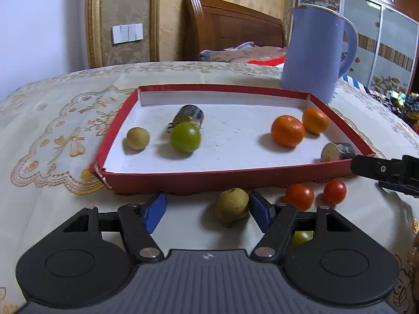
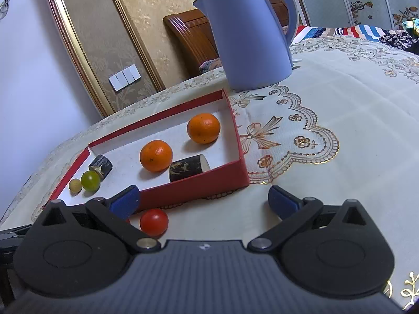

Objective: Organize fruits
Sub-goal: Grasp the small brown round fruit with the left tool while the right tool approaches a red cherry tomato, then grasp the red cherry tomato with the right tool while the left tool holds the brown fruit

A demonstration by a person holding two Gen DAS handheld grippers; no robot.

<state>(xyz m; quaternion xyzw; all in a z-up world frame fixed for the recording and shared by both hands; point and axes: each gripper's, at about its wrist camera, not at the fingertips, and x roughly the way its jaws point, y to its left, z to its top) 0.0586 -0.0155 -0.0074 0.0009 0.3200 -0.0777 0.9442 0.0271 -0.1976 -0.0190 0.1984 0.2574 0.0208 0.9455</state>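
Fruits split between red tray (image 1: 183, 180) and desk (image 1: 52, 204). Inside tray: two oranges (image 1: 287, 130) at right, green fruit (image 1: 185, 137) and small tan fruit (image 1: 137, 138) at left, two dark cylinders lying on sides. Left gripper (image 1: 207, 212) fingers spread wide, yellowish fruit (image 1: 231, 204) between them on desk, near right blue pad. Two red tomatoes (image 1: 299, 196) on desk before tray. Right gripper (image 2: 204, 200) fingers released, empty

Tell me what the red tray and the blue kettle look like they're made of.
The red tray looks like cardboard: thin folded walls, matte white paper lining, a frayed near-left corner. The blue kettle appears to be smooth molded plastic with a soft sheen and a pale rim; I cannot confirm.
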